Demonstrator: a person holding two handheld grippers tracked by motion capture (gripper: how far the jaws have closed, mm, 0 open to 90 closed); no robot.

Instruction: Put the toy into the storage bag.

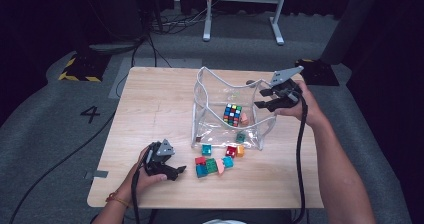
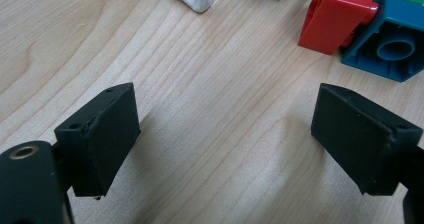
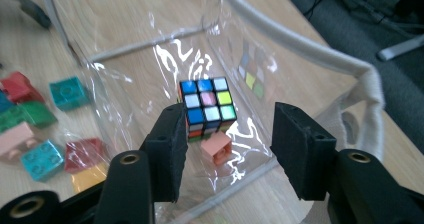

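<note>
One clear bag (image 1: 210, 91) (open-topped): holds one puzzle cube (image 1: 232, 114) and one pink brick (image 1: 244, 118) at the cube's 3 o'clock. About nine loose bricks (image 1: 214, 165) lie at the bag's 6 o'clock. Right gripper (image 1: 265, 98) at the rim, jaws apart, empty; left gripper (image 1: 176, 171) likewise apart.

The left gripper (image 1: 172, 170) rests low at the near left, hand wrapped round it, jaws wide apart and empty. The right gripper (image 1: 264, 98) hangs farther off on an outstretched forearm, jaws parted, nothing between them.
</note>
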